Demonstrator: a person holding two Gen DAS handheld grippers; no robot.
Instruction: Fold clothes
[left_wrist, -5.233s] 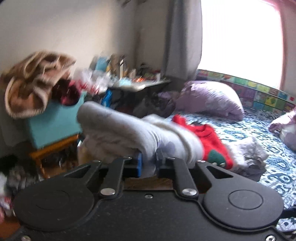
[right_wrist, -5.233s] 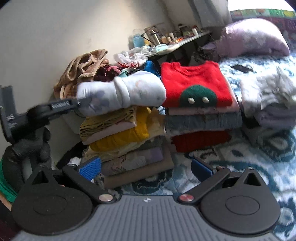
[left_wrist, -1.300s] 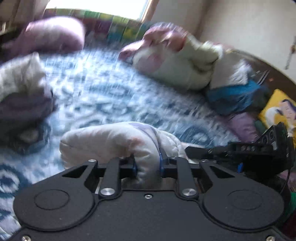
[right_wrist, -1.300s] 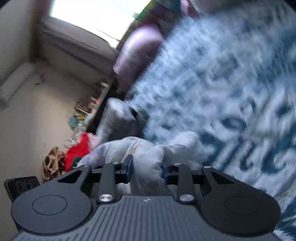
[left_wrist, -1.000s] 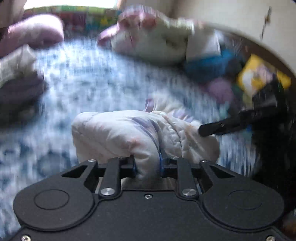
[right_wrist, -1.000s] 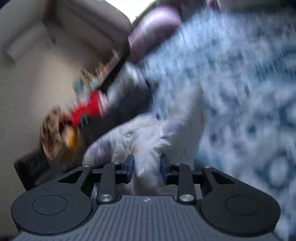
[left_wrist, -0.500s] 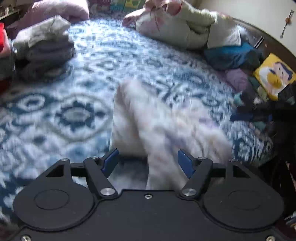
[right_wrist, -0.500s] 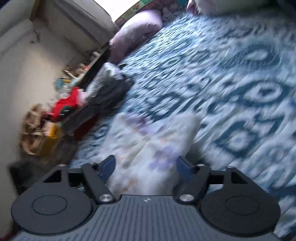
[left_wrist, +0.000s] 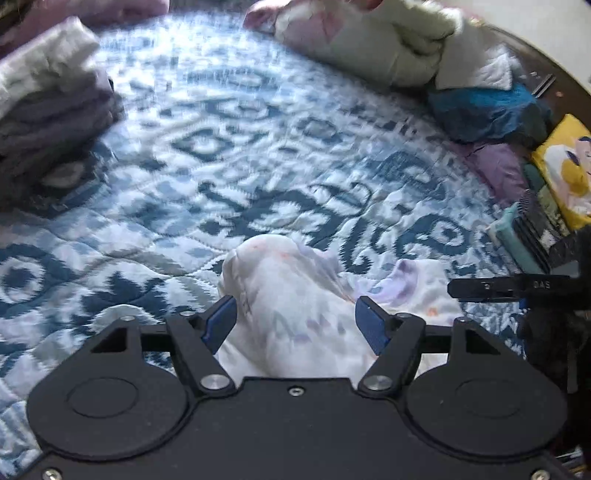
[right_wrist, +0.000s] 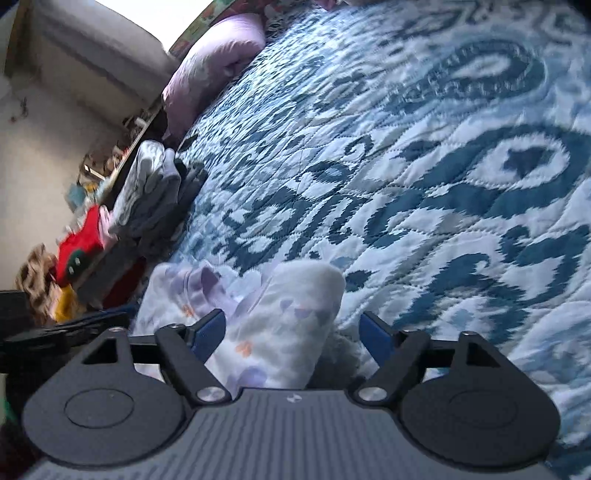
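Note:
A white garment with a faint lilac and orange print (left_wrist: 288, 280) lies bunched on the blue-and-white quilt (left_wrist: 240, 147). My left gripper (left_wrist: 295, 323) stands open over it, and the cloth fills most of the gap between the blue pads without being pinched. In the right wrist view the same garment (right_wrist: 288, 295) lies between the pads of my right gripper (right_wrist: 291, 332), whose jaws are wide and closing slightly, not pressing the cloth. The right gripper's finger (left_wrist: 509, 288) shows at the right edge of the left wrist view.
A folded grey stack (left_wrist: 48, 92) sits at the far left of the bed. Pillows (left_wrist: 369, 33), a teal cloth (left_wrist: 491, 107) and a yellow cushion (left_wrist: 569, 173) line the far and right sides. A red sweater pile (right_wrist: 77, 254) and a lilac pillow (right_wrist: 210, 62) lie beyond.
Both grippers were shut on the white garment and carried it over the bed. Both have since opened, and the garment has dropped onto the quilt between their pads.

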